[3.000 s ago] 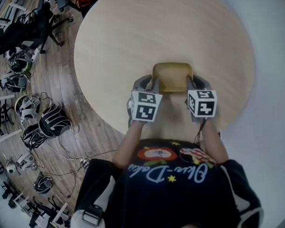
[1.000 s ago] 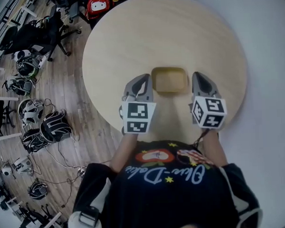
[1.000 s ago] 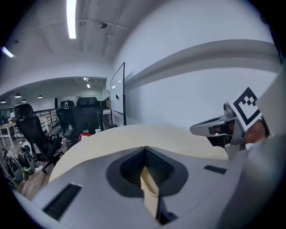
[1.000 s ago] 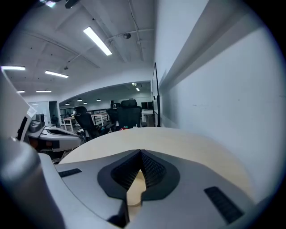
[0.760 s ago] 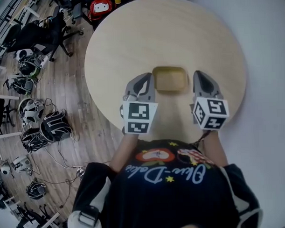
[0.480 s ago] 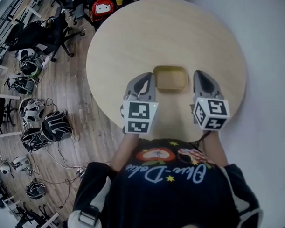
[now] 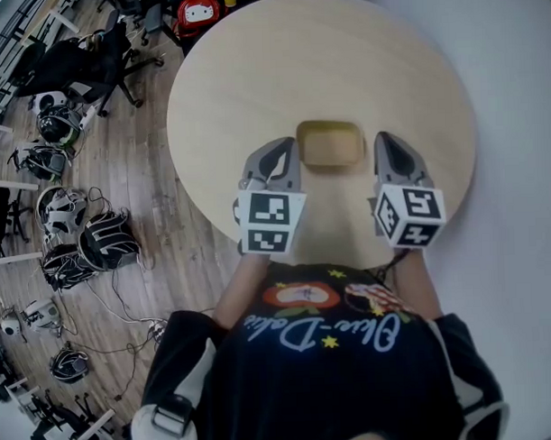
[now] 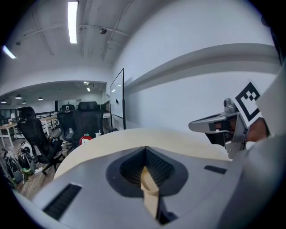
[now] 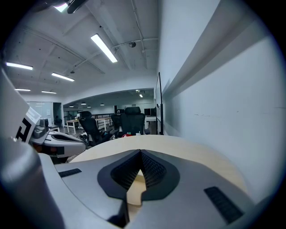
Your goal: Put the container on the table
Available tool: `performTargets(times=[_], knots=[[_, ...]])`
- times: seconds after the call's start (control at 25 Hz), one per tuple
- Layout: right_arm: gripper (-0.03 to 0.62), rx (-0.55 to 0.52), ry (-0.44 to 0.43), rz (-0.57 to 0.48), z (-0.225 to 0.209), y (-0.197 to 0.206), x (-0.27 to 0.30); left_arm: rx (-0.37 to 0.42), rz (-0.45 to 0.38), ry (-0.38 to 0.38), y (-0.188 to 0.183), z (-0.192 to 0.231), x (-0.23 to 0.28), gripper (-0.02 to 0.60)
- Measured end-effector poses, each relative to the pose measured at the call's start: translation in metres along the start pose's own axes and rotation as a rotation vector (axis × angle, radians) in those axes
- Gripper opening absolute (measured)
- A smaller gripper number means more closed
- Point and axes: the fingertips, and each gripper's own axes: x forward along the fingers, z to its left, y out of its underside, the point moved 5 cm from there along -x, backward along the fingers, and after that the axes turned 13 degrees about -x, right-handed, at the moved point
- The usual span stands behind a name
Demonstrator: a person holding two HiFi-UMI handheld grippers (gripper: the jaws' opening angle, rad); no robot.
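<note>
A shallow tan container sits flat on the round pale-wood table, toward its near side. My left gripper hangs just left of it and my right gripper just right of it. Each stands a small gap away from the container. Both are shut with nothing held. In the left gripper view the left gripper has its jaws closed over the table top, and the right gripper shows at the right. The right gripper view shows the right gripper likewise closed. The container is hidden in both gripper views.
Black office chairs, bags and cables litter the wooden floor on the left. A red-and-white object stands beyond the table's far edge. A pale wall runs along the right. The table's near edge lies under my grippers.
Three seconds ago both grippers pressed against the container's sides; they have since let go and drawn back and apart. Over the last second they only rose slightly.
</note>
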Motion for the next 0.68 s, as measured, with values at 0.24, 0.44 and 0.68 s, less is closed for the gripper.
performTargets(times=[0.24, 0.44, 0.68], knots=[[0.000, -0.001, -0.007, 0.005, 0.0026, 0.0000, -0.0017, 0.005, 0.013, -0.002, 0.0038, -0.0009, -0.0023, 0.000], [0.000, -0.003, -0.012, 0.008, 0.0016, -0.0040, 0.0022, 0.000, 0.016, -0.004, 0.0000, 0.0013, 0.0001, 0.000], [0.000, -0.003, -0.013, 0.013, -0.0031, 0.0009, 0.0027, 0.001, 0.020, -0.008, 0.0030, -0.0024, 0.0050, 0.000]])
